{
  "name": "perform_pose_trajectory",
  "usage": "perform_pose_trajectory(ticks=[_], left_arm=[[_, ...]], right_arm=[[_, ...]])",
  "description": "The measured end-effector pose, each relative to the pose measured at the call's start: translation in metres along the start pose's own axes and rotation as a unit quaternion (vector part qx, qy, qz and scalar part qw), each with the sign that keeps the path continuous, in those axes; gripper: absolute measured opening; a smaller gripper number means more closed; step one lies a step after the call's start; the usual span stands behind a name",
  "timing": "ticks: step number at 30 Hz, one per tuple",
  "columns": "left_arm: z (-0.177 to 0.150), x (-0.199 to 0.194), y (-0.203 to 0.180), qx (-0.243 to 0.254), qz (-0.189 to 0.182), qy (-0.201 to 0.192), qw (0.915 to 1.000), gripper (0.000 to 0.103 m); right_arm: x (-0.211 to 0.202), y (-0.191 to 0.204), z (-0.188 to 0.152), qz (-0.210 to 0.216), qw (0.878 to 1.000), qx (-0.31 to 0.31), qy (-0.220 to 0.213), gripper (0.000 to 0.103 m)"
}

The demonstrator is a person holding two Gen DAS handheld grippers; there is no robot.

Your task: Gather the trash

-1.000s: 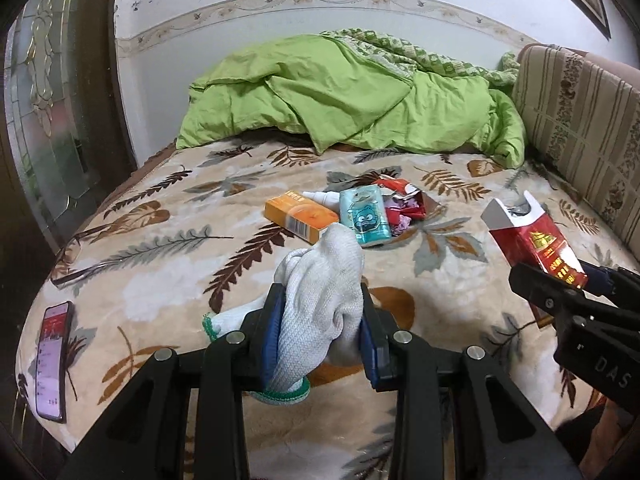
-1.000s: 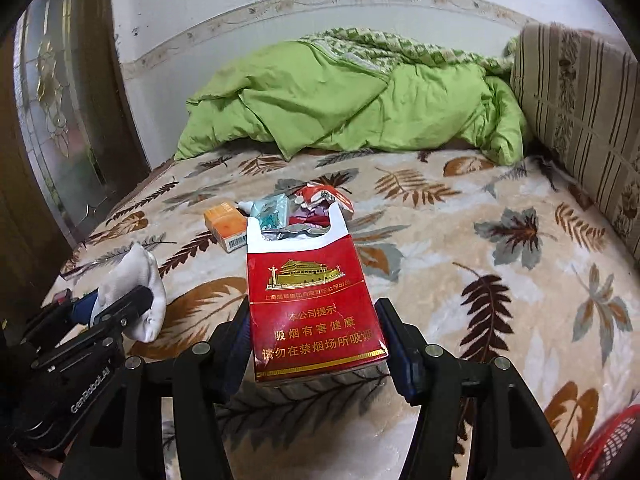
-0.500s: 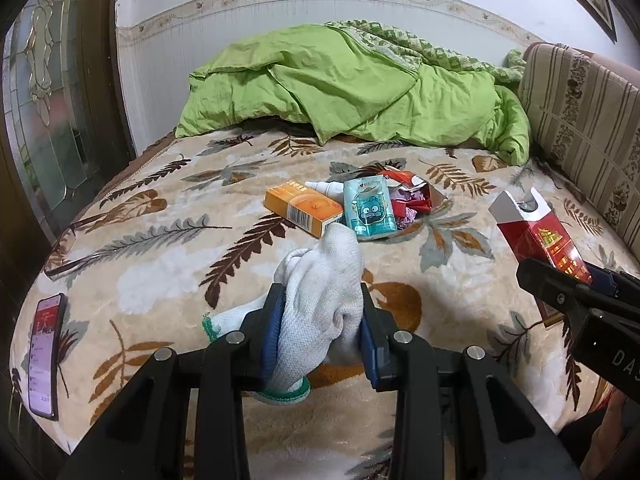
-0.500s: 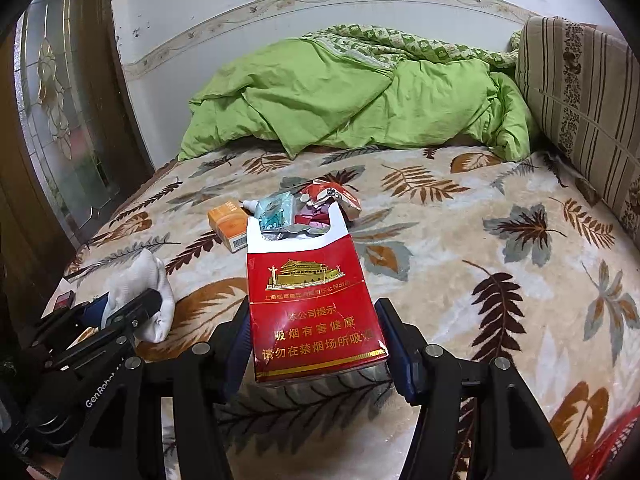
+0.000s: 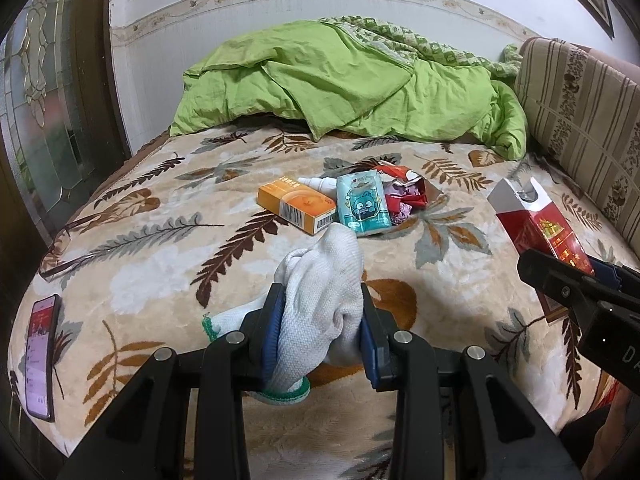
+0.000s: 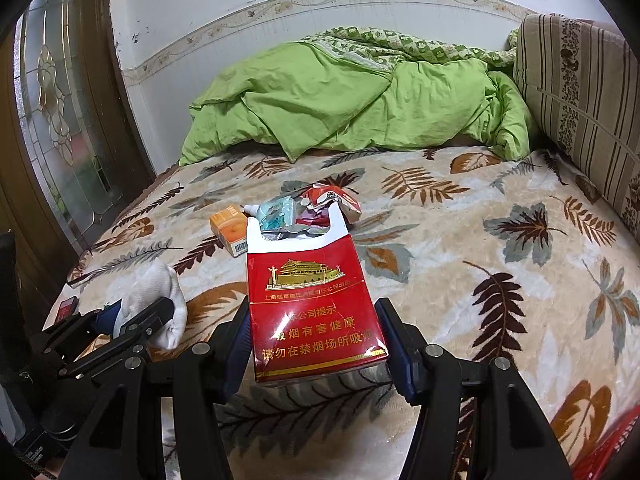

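Note:
My left gripper (image 5: 320,320) is shut on a white knitted glove (image 5: 324,280) with a green cuff, held above the bed's near part. It also shows in the right wrist view (image 6: 160,300). My right gripper (image 6: 316,340) is shut on an open red cigarette pack (image 6: 312,292), also visible at the right of the left wrist view (image 5: 536,228). More trash lies mid-bed: an orange box (image 5: 296,206), a teal packet (image 5: 362,204), a small white bottle (image 5: 316,182) and crumpled red wrappers (image 5: 408,196).
The bed has a leaf-patterned blanket (image 5: 160,248). A green quilt (image 5: 344,84) is piled at the far end. A striped cushion (image 5: 580,120) stands on the right. A phone (image 5: 40,356) lies at the bed's left edge. A red basket edge (image 6: 608,448) shows at lower right.
Both grippers have pulled back and risen slightly from the bed while keeping their hold. The trash pile has not moved.

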State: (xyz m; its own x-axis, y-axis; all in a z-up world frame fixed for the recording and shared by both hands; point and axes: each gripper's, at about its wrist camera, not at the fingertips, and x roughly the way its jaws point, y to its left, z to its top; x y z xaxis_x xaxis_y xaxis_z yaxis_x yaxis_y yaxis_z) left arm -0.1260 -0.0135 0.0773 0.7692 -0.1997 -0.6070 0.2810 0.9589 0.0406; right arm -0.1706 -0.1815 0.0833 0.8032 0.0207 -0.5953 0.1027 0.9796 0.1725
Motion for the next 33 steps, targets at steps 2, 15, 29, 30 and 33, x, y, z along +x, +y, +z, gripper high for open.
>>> perform_pose_trajectory(ticks=[2,15,29,30,33], left_arm=[[0.0000,0.0001,0.0000,0.001,0.000,0.000,1.0000,0.033],[0.0002,0.0014,0.0012,0.001,-0.001,0.001,1.0000,0.033],[0.0011,0.0015,0.0003,0.000,0.000,0.003,1.0000,0.033],[0.0011,0.0015,0.0002,0.000,0.000,0.003,1.0000,0.033],[0.0012,0.0017,0.0003,0.000,0.000,0.003,1.0000,0.033]], right_arm=[[0.0002,0.0002,-0.0001,0.001,1.000,0.000,0.000,0.063],[0.0004,0.0003,0.0000,0.002,1.000,0.001,0.001,0.063],[0.0009,0.0016,0.0000,0.002,1.000,0.004,0.000,0.063],[0.0007,0.0012,0.0001,0.002,1.000,0.003,0.000,0.063],[0.0010,0.0015,0.0001,0.003,1.000,0.003,0.000,0.063]])
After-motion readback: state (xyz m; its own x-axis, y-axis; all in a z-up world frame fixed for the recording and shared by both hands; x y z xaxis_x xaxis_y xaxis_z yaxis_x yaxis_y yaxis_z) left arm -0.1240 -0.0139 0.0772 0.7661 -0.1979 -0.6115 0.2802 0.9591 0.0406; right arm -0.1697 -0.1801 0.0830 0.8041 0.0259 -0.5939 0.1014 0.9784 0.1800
